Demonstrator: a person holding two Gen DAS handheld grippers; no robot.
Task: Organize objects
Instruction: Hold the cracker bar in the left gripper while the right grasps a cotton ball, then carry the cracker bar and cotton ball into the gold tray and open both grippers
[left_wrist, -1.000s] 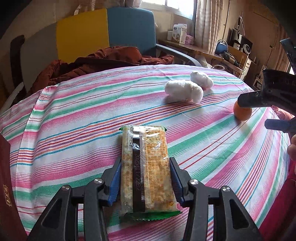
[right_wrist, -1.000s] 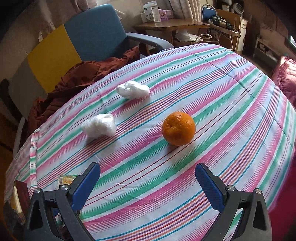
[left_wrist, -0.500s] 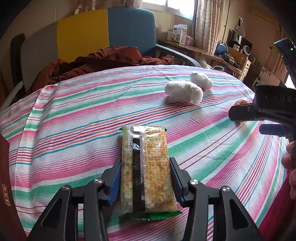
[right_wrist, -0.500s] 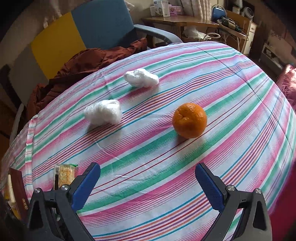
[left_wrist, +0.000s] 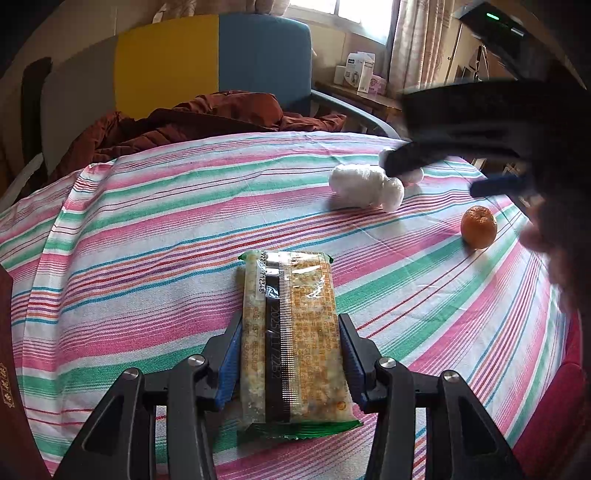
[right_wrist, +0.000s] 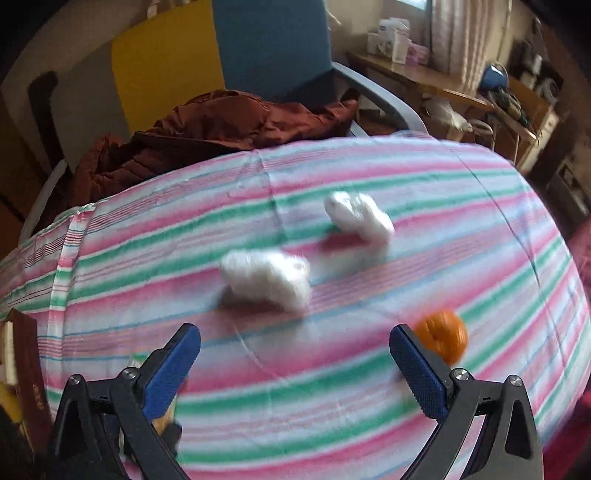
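Snack packet (left_wrist: 291, 332) clamped in left gripper (left_wrist: 290, 354); right gripper (right_wrist: 295, 354) wide, empty, near orange (right_wrist: 441, 338).

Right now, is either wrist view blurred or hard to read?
Left wrist view: sharp on the snack packet and the striped cloth; only the right hand-held gripper crossing the upper right is dark and smeared. Right wrist view: motion blur throughout, smearing the two white wads and the orange. Both show fisheye bowing.
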